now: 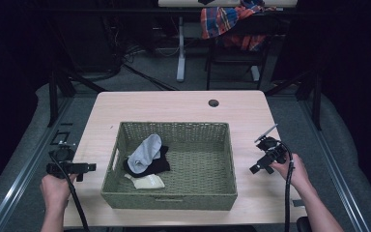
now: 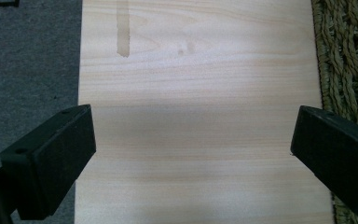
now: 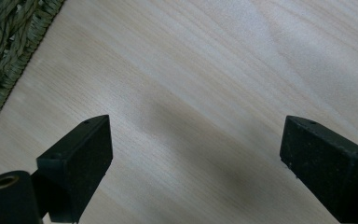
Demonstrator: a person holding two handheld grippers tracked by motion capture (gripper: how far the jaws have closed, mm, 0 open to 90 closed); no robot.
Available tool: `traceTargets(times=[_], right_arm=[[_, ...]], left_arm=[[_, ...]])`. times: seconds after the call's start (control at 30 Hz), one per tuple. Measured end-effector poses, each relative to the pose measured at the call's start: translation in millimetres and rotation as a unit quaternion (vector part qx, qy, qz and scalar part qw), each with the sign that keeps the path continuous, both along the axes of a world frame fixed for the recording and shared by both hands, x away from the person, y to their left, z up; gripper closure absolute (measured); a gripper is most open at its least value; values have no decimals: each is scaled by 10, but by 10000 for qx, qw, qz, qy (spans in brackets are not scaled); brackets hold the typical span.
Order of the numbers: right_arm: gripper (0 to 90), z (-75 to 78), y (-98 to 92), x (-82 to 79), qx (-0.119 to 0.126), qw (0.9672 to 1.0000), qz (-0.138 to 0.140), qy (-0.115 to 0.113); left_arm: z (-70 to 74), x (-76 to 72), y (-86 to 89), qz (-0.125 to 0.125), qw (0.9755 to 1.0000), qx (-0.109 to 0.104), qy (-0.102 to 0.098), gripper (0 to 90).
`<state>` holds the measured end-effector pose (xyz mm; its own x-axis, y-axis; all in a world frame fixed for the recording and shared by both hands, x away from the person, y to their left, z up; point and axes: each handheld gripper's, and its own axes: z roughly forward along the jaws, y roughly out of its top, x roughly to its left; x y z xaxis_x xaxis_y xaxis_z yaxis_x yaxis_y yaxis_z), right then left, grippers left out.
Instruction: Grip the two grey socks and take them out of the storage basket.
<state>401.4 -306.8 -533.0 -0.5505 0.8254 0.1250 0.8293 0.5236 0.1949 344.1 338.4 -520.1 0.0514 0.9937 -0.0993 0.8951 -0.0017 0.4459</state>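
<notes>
A green woven basket (image 1: pixel 222 164) stands in the middle of the light wooden table (image 1: pixel 174 104). In its left half lie a grey sock (image 1: pixel 145 152) on top of a black garment (image 1: pixel 158 166), and a cream sock (image 1: pixel 147 181) in front of them. My left gripper (image 1: pixel 88 167) hovers over the table's left edge, left of the basket, jaws wide open over bare wood (image 2: pixel 191 140). My right gripper (image 1: pixel 255 168) sits right of the basket, also wide open with only tabletop (image 3: pixel 196 135) between its jaws. The basket's weave (image 2: pixel 349 60) borders the left gripper view and shows in the right gripper view's corner (image 3: pixel 4 42).
A round cable hole (image 1: pixel 213 103) sits near the table's far edge. Beyond the table a chair (image 1: pixel 236 43) carries a plaid cloth (image 1: pixel 222 19). Grey carpet (image 1: pixel 24 159) and metal rails flank the table. Black cables trail from both grippers.
</notes>
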Motion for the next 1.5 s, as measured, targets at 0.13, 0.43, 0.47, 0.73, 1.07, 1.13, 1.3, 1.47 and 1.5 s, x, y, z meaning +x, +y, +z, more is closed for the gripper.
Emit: traceTargets(times=[0.13,0.43,0.47,0.73,1.07,1.13,1.3,1.47,1.5], right_arm=[[90,6,15,-5,5,10000,12,-23],[90,7,21,6,18,10000,-14,-52],[90,14,40,15,-12,9999,17,-116],[90,26,67,46,8,9999,70,-122],[88,55,104,57,-95,9997,205,-136],[88,46,113,47,-20,9998,128,-171],[89,42,121,37,66,9995,37,-295],[89,15,101,35,114,9993,-58,-341],[89,15,101,35,114,9993,-58,-341]], left_arm=[[12,-13,8,9,10000,-5,-1,1],[26,-16,3,-16,10000,40,-21,1],[35,-28,2,-40,10000,52,-14,1],[115,-55,-21,-40,9998,201,-39,1],[349,-112,-84,-100,9990,366,-246,1],[409,-115,-124,-127,9984,439,-330,1],[539,-102,-186,-221,9981,423,-390,1],[649,-90,-279,-375,9974,437,-425,1],[649,-90,-279,-375,9974,437,-425,1]])
